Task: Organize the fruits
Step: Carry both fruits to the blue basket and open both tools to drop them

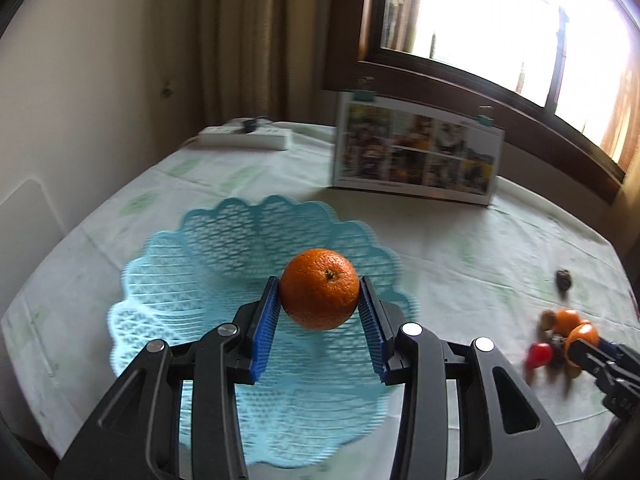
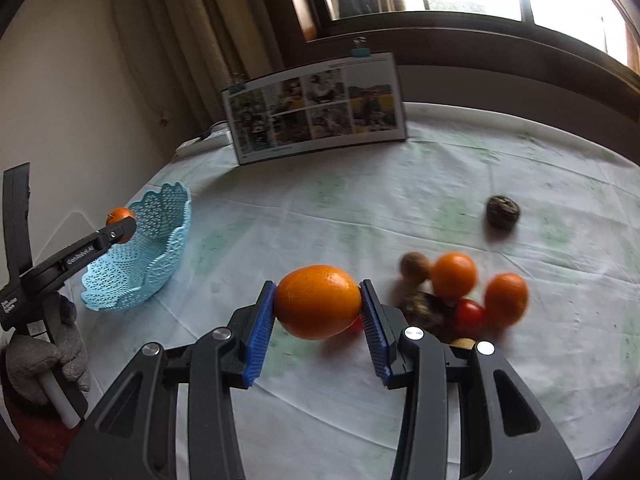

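Note:
My left gripper is shut on a round orange and holds it above the light blue lattice basket. From the right wrist view that gripper and its orange hang at the basket's near rim. My right gripper is shut on a second, oval orange, lifted just off the tablecloth beside a fruit pile of two small oranges, red tomatoes and brown nuts. In the left wrist view, the right gripper shows at the far right with its orange.
A photo calendar stands at the back of the cloth-covered table. A lone dark nut lies right of centre. A white power strip sits at the far left corner. A gloved hand holds the left gripper's handle.

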A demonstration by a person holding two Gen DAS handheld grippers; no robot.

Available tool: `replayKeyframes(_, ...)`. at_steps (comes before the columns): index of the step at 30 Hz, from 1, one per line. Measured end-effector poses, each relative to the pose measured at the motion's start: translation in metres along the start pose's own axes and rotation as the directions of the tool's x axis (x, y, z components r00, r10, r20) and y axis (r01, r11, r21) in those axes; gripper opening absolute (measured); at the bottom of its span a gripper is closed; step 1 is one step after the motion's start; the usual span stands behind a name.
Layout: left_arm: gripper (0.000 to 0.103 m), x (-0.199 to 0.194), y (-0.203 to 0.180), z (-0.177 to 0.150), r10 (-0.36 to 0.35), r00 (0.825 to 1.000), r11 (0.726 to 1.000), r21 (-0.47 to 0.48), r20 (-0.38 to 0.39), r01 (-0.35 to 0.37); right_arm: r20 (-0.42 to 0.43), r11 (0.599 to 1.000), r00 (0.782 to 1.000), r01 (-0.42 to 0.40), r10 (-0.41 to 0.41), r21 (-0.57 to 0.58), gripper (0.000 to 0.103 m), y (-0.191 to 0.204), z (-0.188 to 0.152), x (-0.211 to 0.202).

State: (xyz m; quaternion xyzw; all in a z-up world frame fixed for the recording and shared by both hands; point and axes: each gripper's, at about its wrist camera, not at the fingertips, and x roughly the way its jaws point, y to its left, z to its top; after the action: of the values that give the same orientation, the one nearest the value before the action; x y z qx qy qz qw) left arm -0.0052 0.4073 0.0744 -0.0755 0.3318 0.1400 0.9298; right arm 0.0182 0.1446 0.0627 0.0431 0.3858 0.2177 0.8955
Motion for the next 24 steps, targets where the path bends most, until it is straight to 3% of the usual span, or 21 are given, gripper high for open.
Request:
replayKeyframes(7,0.042,0.007,0.026,-0.006,0.048,0.999,0.999,-0.023,-0.017,-0.048,-0.013,0.996,0.998,-0.054,0.053,-0.068,0.042,0.044,0.008,0.017)
replayKeyframes(9,0.054,0.007,0.032,-0.006,0.056,0.998,0.998,-0.031,-0.013,-0.057,-0.018,0.994,0.997,-0.071,0.070,-0.087,0.042,0.058,0.011,0.022)
replayKeyframes(10,0.072,0.005,0.035,-0.005,0.061,0.998,0.998,-0.034,-0.006,-0.061,-0.018,0.992,0.997,-0.079,0.078,-0.095,0.042,0.064,0.012,0.024)
replayKeyframes(11,0.083,0.003,0.038,-0.005,0.067,0.998,0.997,-0.039,0.009,-0.066,-0.018,0.990,0.996,-0.090,0.089,-0.106,0.042,0.072,0.014,0.026)
replayKeyframes(18,0.093,-0.011,0.053,-0.002,0.139,0.986,0.990,-0.031,0.090,-0.137,-0.027,0.977,0.989,-0.145,0.143,-0.156,0.042,0.111,0.024,0.041)
replayKeyframes(24,0.097,-0.012,0.063,-0.001,0.169,0.981,0.985,-0.039,0.095,-0.166,-0.054,0.962,0.982,-0.190,0.183,-0.195,0.042,0.141,0.026,0.056)
